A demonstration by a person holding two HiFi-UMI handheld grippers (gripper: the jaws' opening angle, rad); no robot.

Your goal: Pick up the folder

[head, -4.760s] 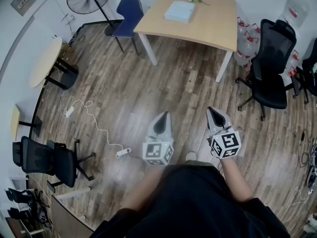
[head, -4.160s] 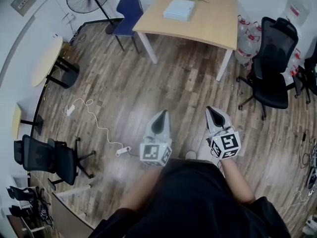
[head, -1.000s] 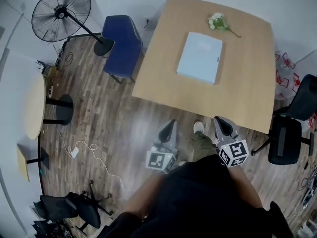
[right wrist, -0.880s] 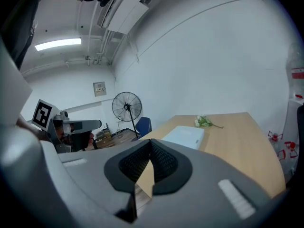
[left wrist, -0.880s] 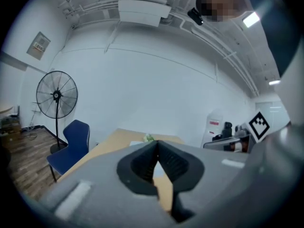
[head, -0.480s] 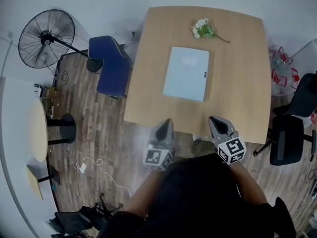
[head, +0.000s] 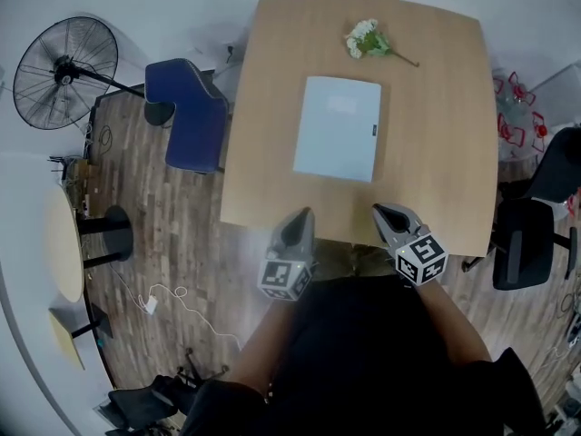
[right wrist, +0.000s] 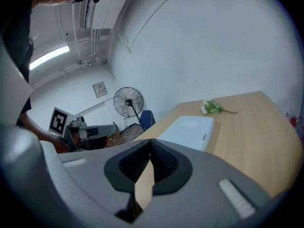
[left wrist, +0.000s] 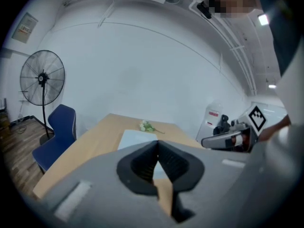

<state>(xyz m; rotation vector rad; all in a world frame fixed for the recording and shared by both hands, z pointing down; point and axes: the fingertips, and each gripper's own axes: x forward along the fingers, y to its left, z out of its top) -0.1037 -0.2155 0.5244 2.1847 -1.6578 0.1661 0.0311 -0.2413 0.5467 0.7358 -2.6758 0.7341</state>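
Left gripper: jaws fully together, nothing between them. Right gripper: same, pressed closed and empty. Both tips just over the near edge of the light wooden square table, side by side, pointing across it and slightly down.

Pale blue flat rectangular folder lying closed mid-table, untouched, straight ahead of the pair and well apart from both tips. Small bunch of white flowers with a green stem towards the table's far edge, just beyond the folder, not touching it.

Versus earlier:
- Several seconds back: table far off across the plank floor, at the top of the head view.
- One second ago: left tip short of the table's near edge, right tip about level with it.
- Now: both over the tabletop, folder noticeably nearer.
- Folder and flowers in the same spots on the table throughout.
- Jaws closed in every frame, no change.

Off the table's left side: dark blue chair close against it, black pedestal fan further out. Off the table's right side: black office chair.
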